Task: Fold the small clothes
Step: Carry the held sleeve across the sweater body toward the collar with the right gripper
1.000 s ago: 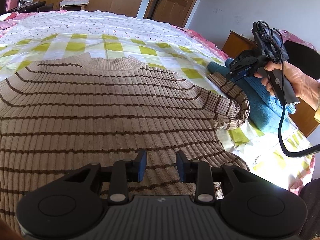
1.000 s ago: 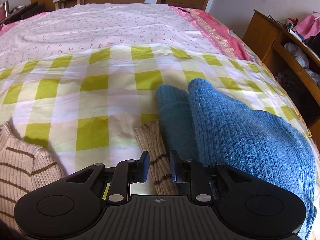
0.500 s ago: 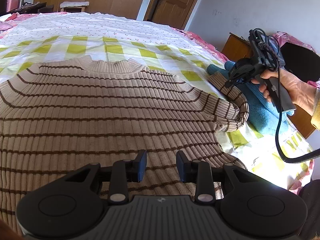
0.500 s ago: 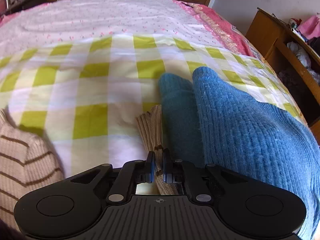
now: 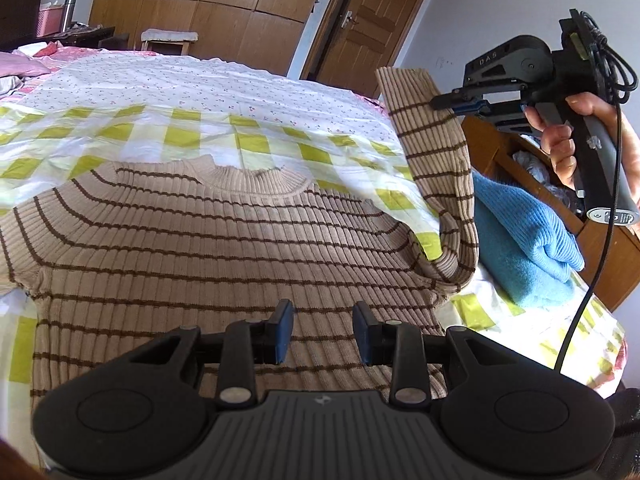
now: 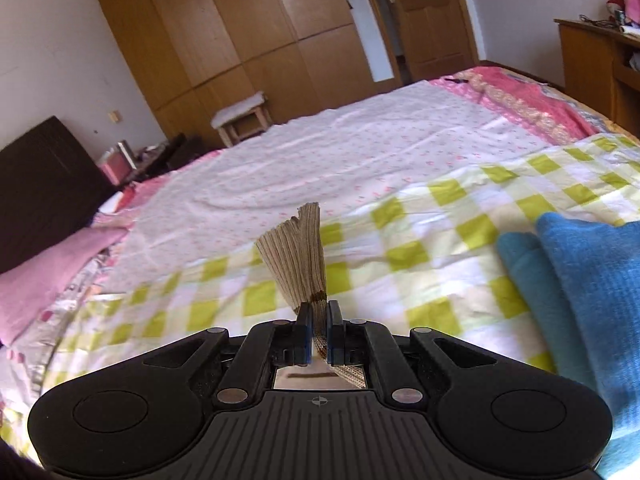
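Left wrist view: striped beige sweater (image 5: 192, 248) spread flat, front up, on the green-checked bedsheet (image 5: 224, 136), collar pointing away toward the wardrobe. Left gripper (image 5: 323, 330) hovering low over the lower body panel, blue pads well apart, nothing pinched. Probably parked there to pin the body down so it won't slide once the sleeve comes over. Off to the right, sleeve (image 5: 436, 168) pulled up in the air by its cuff, draping back down to the shoulder. Right gripper (image 5: 440, 101) clamped on that cuff, right hand (image 5: 576, 136) wrapped round the handle. Folded blue sweater (image 5: 524, 244) sitting just beside, near the bed edge, likely the done pile.

Right wrist view: jaws squeezed tight on the ribbed cuff (image 6: 298, 264), fabric fanning out past the tips, one brown stripe right at the pinch. Bedsheet and blue sweater below, well clear. Held high like this presumably to lift the sleeve free before swinging it across the chest. Looks like an early step, sleeve fold not yet laid down.
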Available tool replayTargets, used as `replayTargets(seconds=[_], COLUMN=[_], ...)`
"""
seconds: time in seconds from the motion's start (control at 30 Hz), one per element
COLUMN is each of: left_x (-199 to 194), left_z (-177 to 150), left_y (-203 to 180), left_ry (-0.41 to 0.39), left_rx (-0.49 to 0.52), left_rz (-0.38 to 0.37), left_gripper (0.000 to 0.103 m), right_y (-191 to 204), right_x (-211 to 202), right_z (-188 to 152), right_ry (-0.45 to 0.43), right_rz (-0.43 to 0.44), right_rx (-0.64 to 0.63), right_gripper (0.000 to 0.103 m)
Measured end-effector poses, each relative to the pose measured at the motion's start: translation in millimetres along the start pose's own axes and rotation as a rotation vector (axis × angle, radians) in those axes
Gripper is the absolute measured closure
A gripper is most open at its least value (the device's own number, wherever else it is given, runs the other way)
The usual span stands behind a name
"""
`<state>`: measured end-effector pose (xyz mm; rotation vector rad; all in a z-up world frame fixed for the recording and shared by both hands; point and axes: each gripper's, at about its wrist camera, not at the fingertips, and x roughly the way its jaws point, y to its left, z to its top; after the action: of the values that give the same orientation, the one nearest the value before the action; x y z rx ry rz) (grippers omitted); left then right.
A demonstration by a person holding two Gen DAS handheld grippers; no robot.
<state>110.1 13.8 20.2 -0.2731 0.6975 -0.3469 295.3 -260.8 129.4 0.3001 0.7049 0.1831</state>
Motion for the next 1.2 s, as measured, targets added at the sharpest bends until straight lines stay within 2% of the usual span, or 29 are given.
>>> replayTargets(seconds=[0.13, 0.27, 0.37, 0.5, 0.6, 0.73, 0.83, 1.0, 1.03, 1.1, 1.13, 1.2], left_x=[-11.2, -18.8, -23.1, -24.1, -23.9, -21.8, -20.3, -17.2, -17.0, -16.9, -16.7, -15.6], left_z=[3.5, 5.1, 4.1, 1.7, 0.8, -0.8, -2.1, -2.6, -2.5, -2.2, -1.8, -1.0], left_y=[9.5, 17.9, 26.4, 42.2, 51.3, 58.4, 58.2, 59.2, 59.6, 61.5, 63.0, 65.9], left_ry=[-0.036, -0.057, -0.069, -0.076, -0.075, -0.070, -0.070, -0.068, -0.067, -0.069, -0.070, -0.069], left_rx=[-0.019, -0.029, -0.037, -0.058, -0.074, -0.090, -0.086, -0.085, -0.087, -0.090, -0.093, -0.101], left_rz=[0.009, 0.024, 0.043, 0.106, 0.132, 0.143, 0.150, 0.165, 0.168, 0.174, 0.176, 0.180], left_gripper=[0.064, 0.064, 0.064, 0.064, 0.064, 0.064, 0.064, 0.064, 0.064, 0.064, 0.064, 0.064], right_y=[38.6, 69.7, 94.1, 110.9, 110.6, 92.8, 68.7, 31.2, 25.8, 18.3, 19.6, 27.9], right_x=[-12.4, -14.8, -2.0, 8.8, -4.0, -15.5, -2.1, 30.8, 35.9, 37.8, 34.6, 24.4], right_z=[-5.1, -23.9, -46.1, -71.3, -81.7, -85.8, -96.4, -135.2, -142.8, -162.6, -174.3, -193.2], right_ry=[-0.035, -0.027, 0.046, 0.162, 0.171, 0.144, 0.160, 0.263, 0.299, 0.413, 0.482, 0.549], right_rz=[0.096, 0.134, 0.181, 0.250, 0.308, 0.247, 0.116, 0.013, 0.013, 0.077, 0.130, 0.152], right_rx=[0.015, -0.002, -0.063, -0.096, -0.123, -0.183, -0.245, -0.302, -0.298, -0.297, -0.325, -0.427], right_gripper=[0.097, 0.097, 0.097, 0.089, 0.089, 0.089, 0.089, 0.089, 0.089, 0.089, 0.089, 0.089])
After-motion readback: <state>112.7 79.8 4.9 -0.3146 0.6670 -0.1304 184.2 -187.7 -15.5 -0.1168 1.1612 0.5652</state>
